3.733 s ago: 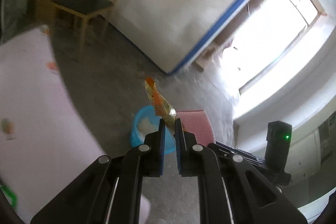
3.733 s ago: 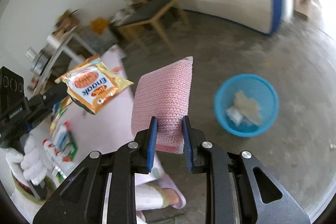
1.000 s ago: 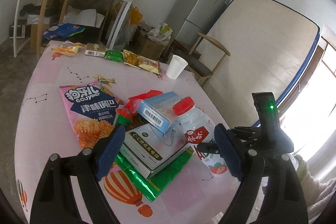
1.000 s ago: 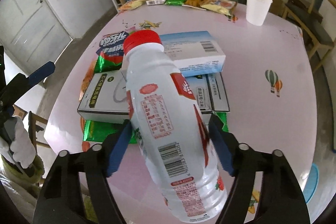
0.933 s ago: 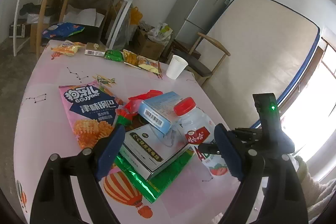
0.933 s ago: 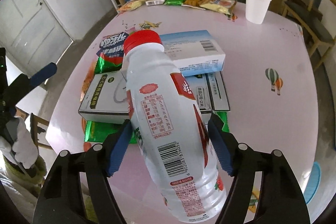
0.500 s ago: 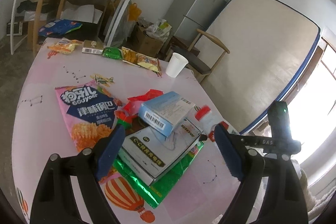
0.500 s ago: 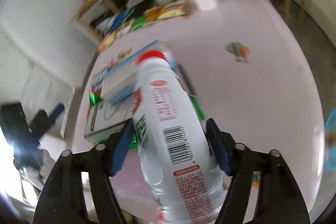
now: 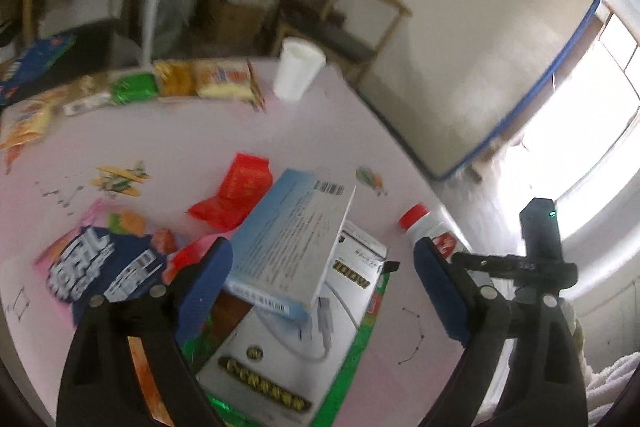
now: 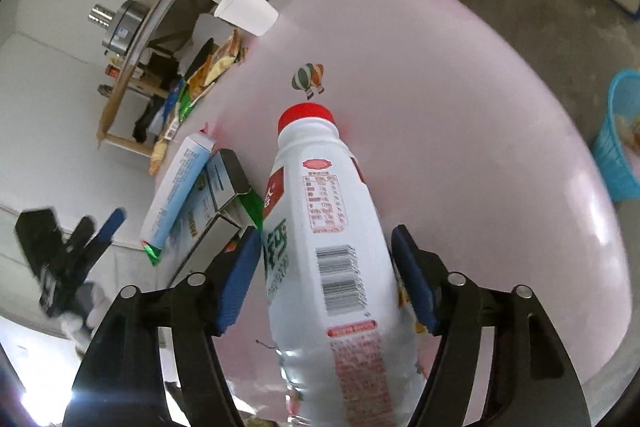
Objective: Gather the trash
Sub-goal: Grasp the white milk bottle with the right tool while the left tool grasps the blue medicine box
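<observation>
My right gripper (image 10: 324, 283) is shut on a white plastic bottle (image 10: 324, 243) with a red cap, held over the pink table (image 10: 460, 99). The bottle also shows at the right of the left wrist view (image 9: 432, 231). My left gripper (image 9: 320, 291) is wide open just above a light blue box (image 9: 292, 243) that lies on a white box (image 9: 288, 359). The blue trash basket (image 10: 620, 139) stands on the floor at the right edge of the right wrist view.
A chips bag (image 9: 100, 263), a red wrapper (image 9: 236, 195) and a green foil bag (image 9: 360, 343) lie around the boxes. A white paper cup (image 9: 296, 67) and several snack packets (image 9: 200, 83) sit at the table's far side. A chair and a mattress stand behind.
My right gripper has lifted the bottle and swung it right, toward the table edge and basket. My left gripper has moved closer over the light blue box, still open.
</observation>
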Tool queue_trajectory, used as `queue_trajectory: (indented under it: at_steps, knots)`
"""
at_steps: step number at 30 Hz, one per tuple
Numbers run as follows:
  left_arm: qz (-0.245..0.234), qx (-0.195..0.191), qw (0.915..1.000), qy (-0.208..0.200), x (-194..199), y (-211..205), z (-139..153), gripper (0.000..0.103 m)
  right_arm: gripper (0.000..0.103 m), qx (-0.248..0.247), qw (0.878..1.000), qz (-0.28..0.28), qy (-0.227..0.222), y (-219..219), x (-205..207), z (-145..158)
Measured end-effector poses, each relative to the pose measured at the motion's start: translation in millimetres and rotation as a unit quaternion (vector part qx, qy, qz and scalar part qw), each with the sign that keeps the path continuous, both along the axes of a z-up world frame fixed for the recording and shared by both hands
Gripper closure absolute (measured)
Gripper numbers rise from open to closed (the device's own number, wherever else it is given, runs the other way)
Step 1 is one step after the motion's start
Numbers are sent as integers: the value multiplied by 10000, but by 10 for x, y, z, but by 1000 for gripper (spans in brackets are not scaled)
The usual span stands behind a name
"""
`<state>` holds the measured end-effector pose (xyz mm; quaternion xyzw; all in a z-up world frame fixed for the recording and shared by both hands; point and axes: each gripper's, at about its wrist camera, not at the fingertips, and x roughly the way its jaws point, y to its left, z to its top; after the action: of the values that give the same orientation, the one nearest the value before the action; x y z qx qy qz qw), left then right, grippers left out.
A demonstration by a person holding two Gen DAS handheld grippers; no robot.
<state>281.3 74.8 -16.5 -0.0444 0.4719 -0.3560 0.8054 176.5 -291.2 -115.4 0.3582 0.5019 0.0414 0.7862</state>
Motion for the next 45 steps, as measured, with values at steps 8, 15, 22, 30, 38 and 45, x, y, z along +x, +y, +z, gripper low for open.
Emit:
queue_trajectory:
  at_steps: [8,15,22,30,38,45]
  knots:
    - [-561,711,9946,508,262,-323,-258,13,29,57,9995,316,16,-53,-36,18]
    - [-704,1101,9901,505,346,-454,-316,13,28,54,9987,514,28,-71,-23,20]
    - [-820,1113,9857,958,542,-504,-450,13,27,23,9981,615,69,-28,14,16]
    - [-720,1112,9830,1269,658,-503,-563,13,27,41,9978,656,96,-40,59,29]
    - [-826,1465,9801,1052,594,-617,-568,17,27,67,9977,665,138,-23,71,-8]
    - [-782,1610,9768,1174,637,-690,-656,21,27,140,9978,628,128,-36,76,-33]
